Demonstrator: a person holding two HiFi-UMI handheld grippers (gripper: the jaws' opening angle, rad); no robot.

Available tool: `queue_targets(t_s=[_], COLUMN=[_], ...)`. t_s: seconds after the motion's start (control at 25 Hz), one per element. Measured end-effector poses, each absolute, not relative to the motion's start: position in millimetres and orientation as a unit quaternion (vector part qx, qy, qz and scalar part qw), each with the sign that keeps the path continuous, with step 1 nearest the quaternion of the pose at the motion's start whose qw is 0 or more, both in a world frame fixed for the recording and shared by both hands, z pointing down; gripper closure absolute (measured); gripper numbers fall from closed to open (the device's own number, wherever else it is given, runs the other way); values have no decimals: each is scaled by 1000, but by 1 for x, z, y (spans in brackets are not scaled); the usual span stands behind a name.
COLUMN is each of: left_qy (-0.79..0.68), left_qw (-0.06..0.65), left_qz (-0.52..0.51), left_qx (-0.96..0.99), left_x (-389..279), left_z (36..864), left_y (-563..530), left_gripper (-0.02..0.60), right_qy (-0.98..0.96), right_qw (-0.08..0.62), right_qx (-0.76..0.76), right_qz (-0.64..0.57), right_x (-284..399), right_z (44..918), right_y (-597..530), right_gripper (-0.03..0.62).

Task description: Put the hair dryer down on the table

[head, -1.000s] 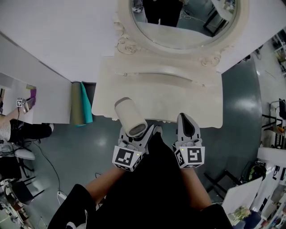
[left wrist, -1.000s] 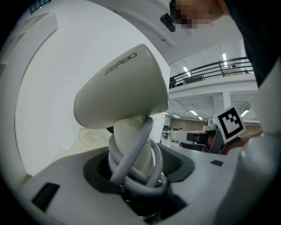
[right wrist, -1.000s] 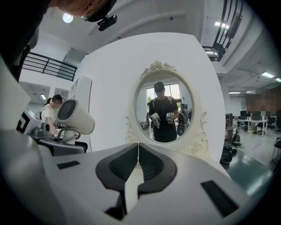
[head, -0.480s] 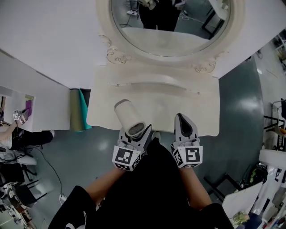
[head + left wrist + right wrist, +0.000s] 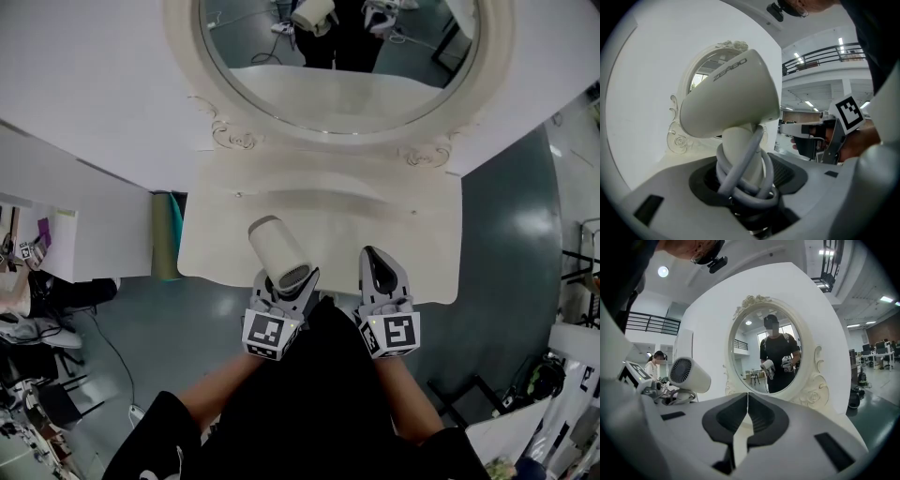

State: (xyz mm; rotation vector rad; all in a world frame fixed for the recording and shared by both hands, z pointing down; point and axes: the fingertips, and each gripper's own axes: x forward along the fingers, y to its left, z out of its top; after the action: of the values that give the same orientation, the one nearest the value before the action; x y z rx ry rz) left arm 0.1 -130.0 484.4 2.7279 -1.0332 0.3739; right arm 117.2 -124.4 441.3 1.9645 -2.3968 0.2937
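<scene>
Left gripper [image 5: 287,285] is clamped on the handle of the white hair dryer [image 5: 278,251], and the grey cord [image 5: 745,180] looped round the handle is caught between the jaws too. The dryer stands upright in that grip over the front-left part of the cream dressing table [image 5: 422,239], not set down, with its barrel tilted toward the oval mirror [image 5: 342,56] and the rear grille facing back toward the person. Right gripper [image 5: 376,262] hangs just beside it over the table's front edge, jaws pressed together with nothing between them.
</scene>
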Motion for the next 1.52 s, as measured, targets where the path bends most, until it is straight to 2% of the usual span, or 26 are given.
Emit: queue_targets(t_s=[0.48, 0.92, 1.52], left_qy=[-349, -347, -321], left_qw=[113, 179, 208], left_qz=[173, 231, 320], left_qx=[914, 891, 867], left_x=[39, 42, 51], left_z=[518, 571, 649], left_y=[-151, -165, -171], left_gripper=[330, 331, 341], right_qy=[-797, -787, -790], right_qw=[14, 27, 23], right_qx=[595, 609, 604], right_qz=[102, 100, 103], right_x=[142, 147, 155], right_z=[459, 469, 477], right_y=[-147, -163, -175], right_gripper=[576, 576, 576])
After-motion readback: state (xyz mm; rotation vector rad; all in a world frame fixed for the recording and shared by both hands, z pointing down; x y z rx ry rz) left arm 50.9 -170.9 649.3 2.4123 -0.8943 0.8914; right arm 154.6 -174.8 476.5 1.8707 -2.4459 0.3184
